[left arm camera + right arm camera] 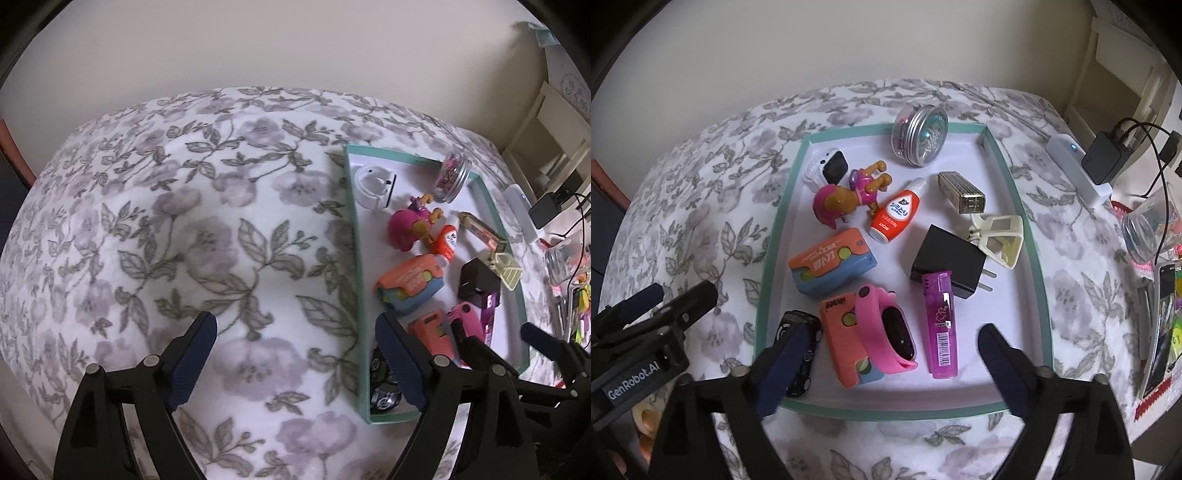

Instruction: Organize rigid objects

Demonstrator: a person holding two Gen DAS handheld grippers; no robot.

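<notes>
A shallow tray (764,254) with a teal rim is being shown on a flowered bedspread (207,229), and the small hard things are all lying inside it. In the right wrist view, a round tin (919,134) is lying at twelve o'clock against the far rim, with a white smartwatch (827,168) at about ten o'clock and a pink toy figure (846,197) just beside it. An orange and white bottle (895,212) is lying near the middle, a gold case (962,192) at two o'clock, and a cream clip (999,236) touching the case's near end. A black plug (947,258) is lying at three o'clock, with a purple lighter (940,328) overlapping its near corner. An orange and blue box (833,264) is lying at nine o'clock; a second orange box (846,347) at six o'clock is being overlapped by a pink watch (890,332). A dark toy car (799,354) (partly hidden by a finger) is lying at seven o'clock.

The right gripper (886,362) is being held over the tray's near end, jaws spread wide and nothing pinched. The left gripper (295,354) is being held across the tray's left rim, jaws likewise wide apart and empty.
</notes>
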